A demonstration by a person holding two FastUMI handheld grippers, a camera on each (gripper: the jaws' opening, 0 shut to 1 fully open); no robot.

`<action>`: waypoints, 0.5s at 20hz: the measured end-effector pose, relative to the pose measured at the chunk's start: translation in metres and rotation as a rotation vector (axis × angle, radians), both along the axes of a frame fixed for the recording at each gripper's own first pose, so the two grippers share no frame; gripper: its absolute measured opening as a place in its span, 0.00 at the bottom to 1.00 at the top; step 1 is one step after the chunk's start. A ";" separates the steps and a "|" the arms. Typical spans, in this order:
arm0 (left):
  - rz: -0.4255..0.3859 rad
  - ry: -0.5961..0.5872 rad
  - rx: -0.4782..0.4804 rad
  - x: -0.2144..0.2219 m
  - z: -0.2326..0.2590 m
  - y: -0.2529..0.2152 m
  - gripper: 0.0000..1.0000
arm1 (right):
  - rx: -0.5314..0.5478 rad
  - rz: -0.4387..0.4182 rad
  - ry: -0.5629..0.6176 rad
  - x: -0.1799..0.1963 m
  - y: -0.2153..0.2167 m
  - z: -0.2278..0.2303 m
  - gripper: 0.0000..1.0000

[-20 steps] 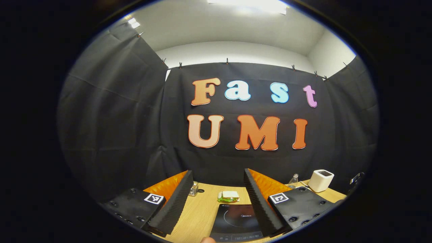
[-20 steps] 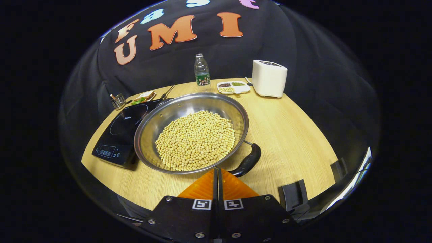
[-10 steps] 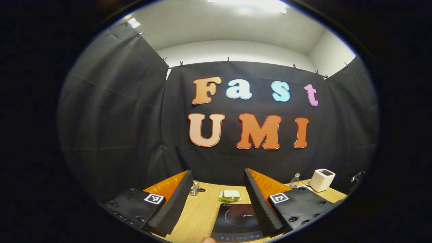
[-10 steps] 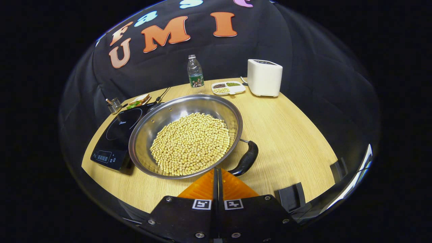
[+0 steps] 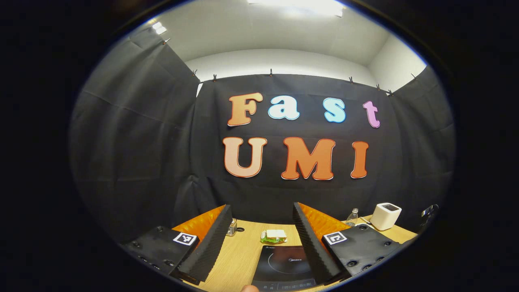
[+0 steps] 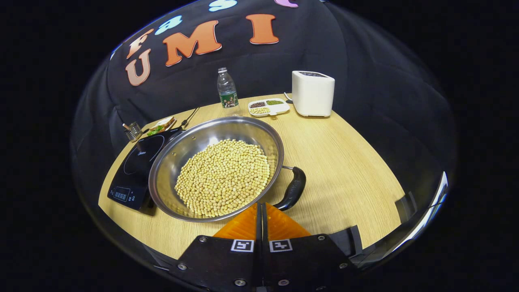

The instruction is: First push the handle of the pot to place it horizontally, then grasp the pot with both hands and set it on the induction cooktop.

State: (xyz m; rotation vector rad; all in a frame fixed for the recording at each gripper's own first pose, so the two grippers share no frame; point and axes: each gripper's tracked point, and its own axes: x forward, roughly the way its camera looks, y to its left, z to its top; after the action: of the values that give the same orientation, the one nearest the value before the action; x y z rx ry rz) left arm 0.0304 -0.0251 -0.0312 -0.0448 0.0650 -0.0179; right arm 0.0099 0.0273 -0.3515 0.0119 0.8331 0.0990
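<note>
1. The table [image 6: 344,170] carries the pot [image 6: 170,162], full of beans [image 6: 223,176], near the middle, its left rim overlapping the cooktop [image 6: 136,164].
2. The pot's handle [image 6: 292,190] sits at its near-right side, pointing toward the near edge.
3. The step in hand looks like pushing that handle sideways; a slow, low nudge against the grip's side should turn the pot without spilling beans.
4. The right gripper [image 6: 260,209] has its jaws clenched together, empty, tips just beside the handle's near end and the pot's rim; contact cannot be told.
5. The left gripper [image 5: 259,239] hangs with jaws spread wide, released, above the cooktop's near part.
</note>
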 end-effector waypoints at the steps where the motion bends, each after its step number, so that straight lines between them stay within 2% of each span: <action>1: 0.003 0.000 0.002 0.000 0.000 0.000 0.98 | 0.000 -0.002 -0.001 0.002 -0.002 0.000 0.00; 10: 0.001 0.002 0.016 0.004 -0.004 -0.003 0.98 | 0.004 -0.023 -0.005 0.016 -0.010 -0.003 0.00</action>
State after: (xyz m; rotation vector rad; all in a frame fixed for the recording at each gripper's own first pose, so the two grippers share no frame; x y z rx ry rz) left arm 0.0341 -0.0276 -0.0348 -0.0290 0.0675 -0.0162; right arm 0.0263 0.0176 -0.3548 0.0252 0.8277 0.0796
